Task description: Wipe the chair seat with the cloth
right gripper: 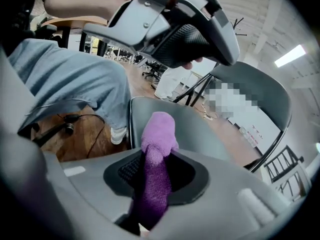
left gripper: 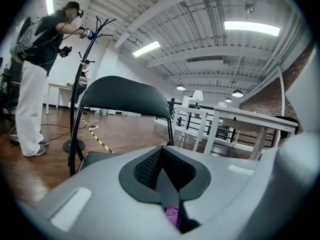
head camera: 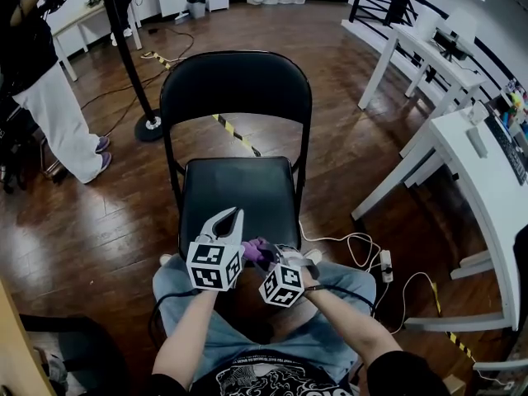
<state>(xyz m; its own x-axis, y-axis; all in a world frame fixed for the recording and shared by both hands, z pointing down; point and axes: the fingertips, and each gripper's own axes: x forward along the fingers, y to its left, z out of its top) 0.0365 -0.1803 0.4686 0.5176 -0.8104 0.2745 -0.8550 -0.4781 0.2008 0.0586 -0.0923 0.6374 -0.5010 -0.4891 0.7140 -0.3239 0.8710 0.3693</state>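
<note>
- A person (head camera: 51, 97) in white trousers stands at the far left beside a black pole stand (head camera: 125, 52).
- The left gripper (head camera: 233, 215) hangs over the front edge of the chair seat (head camera: 239, 190). Its jaws are pressed together, with nothing between the tips.
- The purple cloth (head camera: 254, 250) sits between the two grippers, at the seat's front edge.
- The right gripper (head camera: 268, 259) pinches the cloth, whose end sticks out past its jaws.
- White tables (head camera: 487, 172) stand at the right.

Wood floor (head camera: 82, 221) carries black folding chair (head camera: 239, 192), stand base (head camera: 149, 127), white cable (head camera: 351, 242), yellow-black tape (head camera: 228, 127).
</note>
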